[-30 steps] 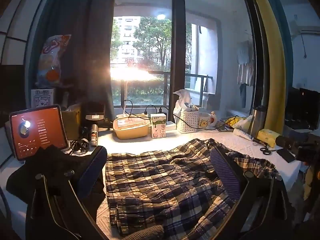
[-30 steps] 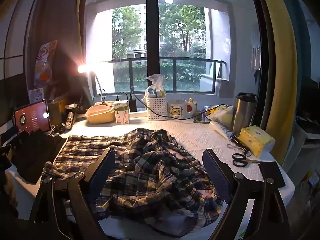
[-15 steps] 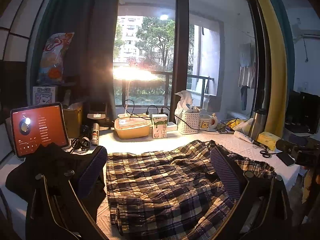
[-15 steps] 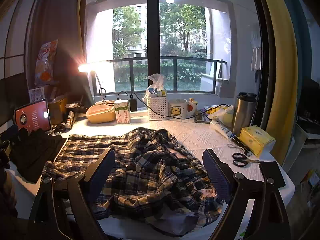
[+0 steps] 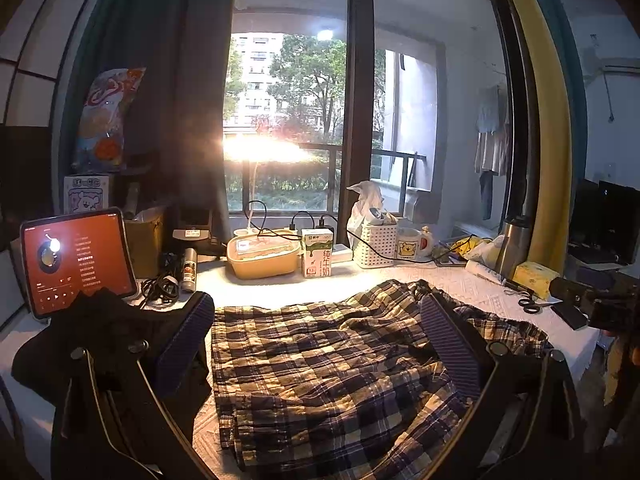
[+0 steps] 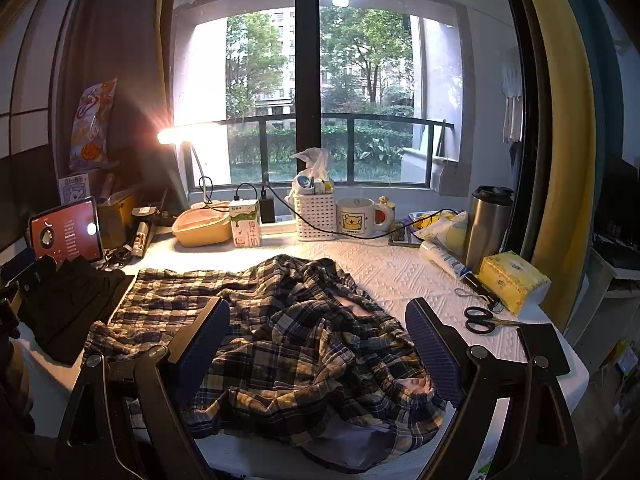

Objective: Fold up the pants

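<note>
Plaid pants [image 5: 320, 368] lie crumpled on the white table cover [image 6: 400, 276]. In the right wrist view the pants [image 6: 288, 344] are bunched in the middle, with the elastic waist toward the near right and a flatter part stretching to the left. My left gripper [image 5: 316, 320] hovers open over the flatter left part, nothing between its blue pads. My right gripper [image 6: 318, 320] hovers open over the bunched part, its pads clear of the cloth.
A black garment [image 6: 68, 304] lies at the left beside a lit tablet [image 5: 76, 260]. Scissors [image 6: 480, 314], a yellow tissue pack [image 6: 512, 280] and a steel tumbler [image 6: 488, 228] stand at the right. A milk carton [image 6: 246, 224], basket [image 6: 314, 216] and cables line the window side.
</note>
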{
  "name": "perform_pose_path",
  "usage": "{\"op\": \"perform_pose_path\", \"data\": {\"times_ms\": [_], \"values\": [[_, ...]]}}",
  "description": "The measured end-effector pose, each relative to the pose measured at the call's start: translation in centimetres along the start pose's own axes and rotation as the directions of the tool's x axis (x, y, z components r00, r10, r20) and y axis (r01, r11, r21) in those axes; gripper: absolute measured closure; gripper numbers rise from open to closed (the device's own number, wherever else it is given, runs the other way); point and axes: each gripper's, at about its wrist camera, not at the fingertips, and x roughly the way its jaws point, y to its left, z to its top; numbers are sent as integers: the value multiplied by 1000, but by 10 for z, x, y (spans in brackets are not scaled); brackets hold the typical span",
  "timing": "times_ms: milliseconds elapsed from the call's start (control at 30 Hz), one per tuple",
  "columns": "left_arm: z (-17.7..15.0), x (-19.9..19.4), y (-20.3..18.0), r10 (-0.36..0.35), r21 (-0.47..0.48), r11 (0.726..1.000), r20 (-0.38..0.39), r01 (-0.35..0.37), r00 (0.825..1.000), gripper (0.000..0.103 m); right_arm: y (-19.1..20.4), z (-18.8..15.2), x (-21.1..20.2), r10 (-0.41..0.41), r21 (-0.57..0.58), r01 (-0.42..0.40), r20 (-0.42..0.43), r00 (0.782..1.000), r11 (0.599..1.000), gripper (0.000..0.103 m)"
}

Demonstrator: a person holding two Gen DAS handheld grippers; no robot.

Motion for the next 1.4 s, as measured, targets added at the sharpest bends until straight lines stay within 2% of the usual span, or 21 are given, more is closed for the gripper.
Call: {"op": "perform_pose_path", "data": {"times_ms": [1400], "values": [[1,1,-1,-2,5,1000,10,2,1000,1,4,1,2,9,-4,-9,-7,1000,1000,12]]}}
